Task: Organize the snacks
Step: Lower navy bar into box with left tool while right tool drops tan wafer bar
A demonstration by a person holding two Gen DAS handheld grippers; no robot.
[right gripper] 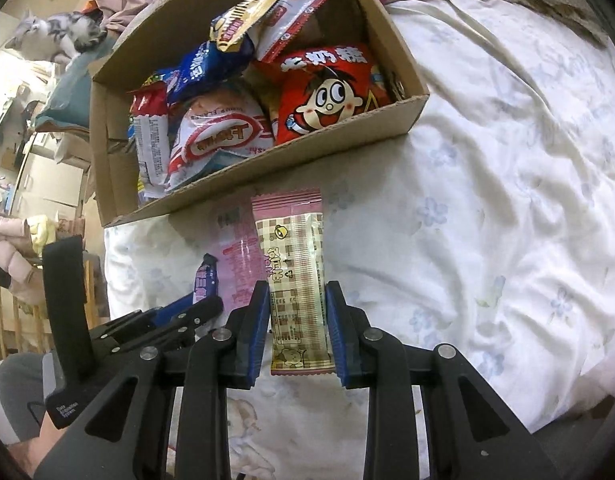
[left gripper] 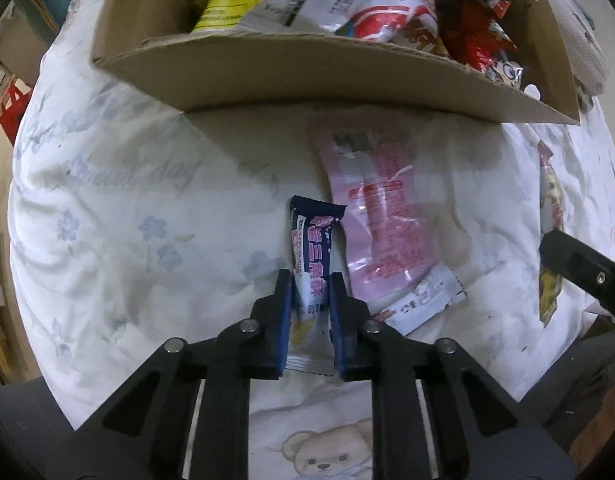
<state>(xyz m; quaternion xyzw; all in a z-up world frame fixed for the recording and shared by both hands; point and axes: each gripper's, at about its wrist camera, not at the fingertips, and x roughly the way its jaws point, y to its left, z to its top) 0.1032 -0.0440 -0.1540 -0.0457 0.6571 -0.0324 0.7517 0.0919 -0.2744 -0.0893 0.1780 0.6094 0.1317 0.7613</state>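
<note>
A cardboard box point(left gripper: 315, 76) point(right gripper: 263, 168) full of snack packets stands on a white floral bedspread. My left gripper point(left gripper: 310, 280) is shut on a dark blue and white snack bar point(left gripper: 313, 252), which also shows in the right wrist view point(right gripper: 205, 280). A pink packet point(left gripper: 383, 228) point(right gripper: 235, 256) lies flat just right of the bar. My right gripper point(right gripper: 297, 292) is shut on a beige and pink checked snack packet point(right gripper: 295, 280), in front of the box. The left gripper point(right gripper: 199, 308) shows at the lower left of the right wrist view.
The box holds a red cartoon-face bag point(right gripper: 327, 92), a white and red bag point(right gripper: 219, 140), a blue bag point(right gripper: 203, 64) and others. A cat point(right gripper: 59, 36) sits at the far left. A wooden bed rail point(right gripper: 11, 320) runs along the left edge.
</note>
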